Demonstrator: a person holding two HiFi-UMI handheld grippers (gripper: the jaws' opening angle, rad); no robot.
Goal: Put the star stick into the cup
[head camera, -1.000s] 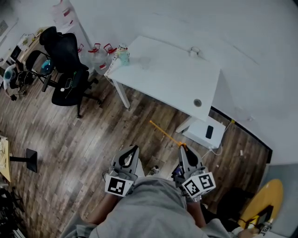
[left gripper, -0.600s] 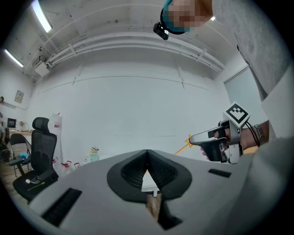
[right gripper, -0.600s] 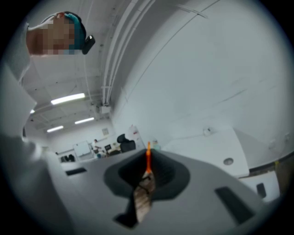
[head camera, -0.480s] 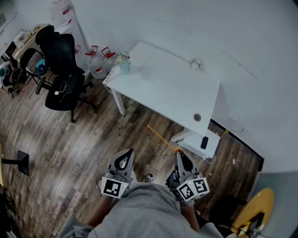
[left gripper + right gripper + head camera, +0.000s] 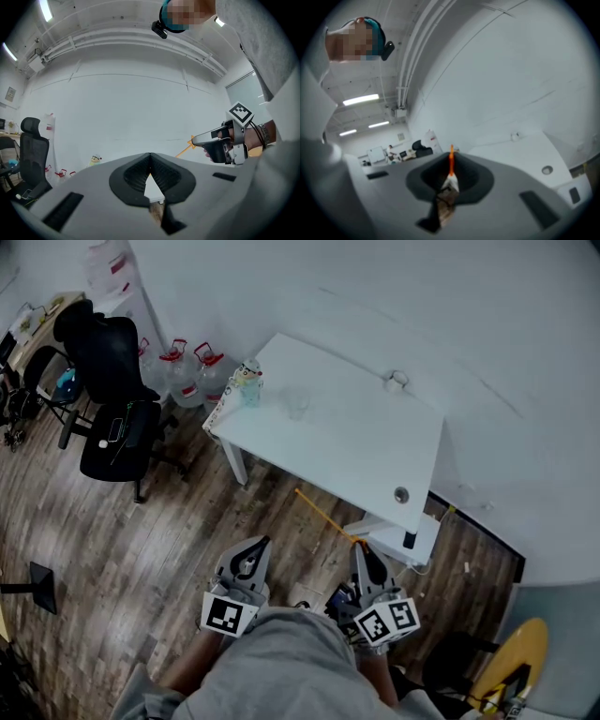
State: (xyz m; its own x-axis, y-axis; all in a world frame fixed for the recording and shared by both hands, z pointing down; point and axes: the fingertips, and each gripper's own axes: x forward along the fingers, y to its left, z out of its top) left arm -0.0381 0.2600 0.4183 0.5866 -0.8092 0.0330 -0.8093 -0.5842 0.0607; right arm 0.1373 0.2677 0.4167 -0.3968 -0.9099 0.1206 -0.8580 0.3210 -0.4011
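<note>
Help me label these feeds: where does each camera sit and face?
Head view: on the head, steeply down at white table, floor; left gripper, right gripper show.
Left gripper view: rides that gripper, faces the wall; own shut jaws, right gripper beside.
Right gripper view: faces the table; own jaws gripping star stick.
Shared: all three show the star stick.

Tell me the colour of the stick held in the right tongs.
Orange. The star stick shows best in the head view.
</note>
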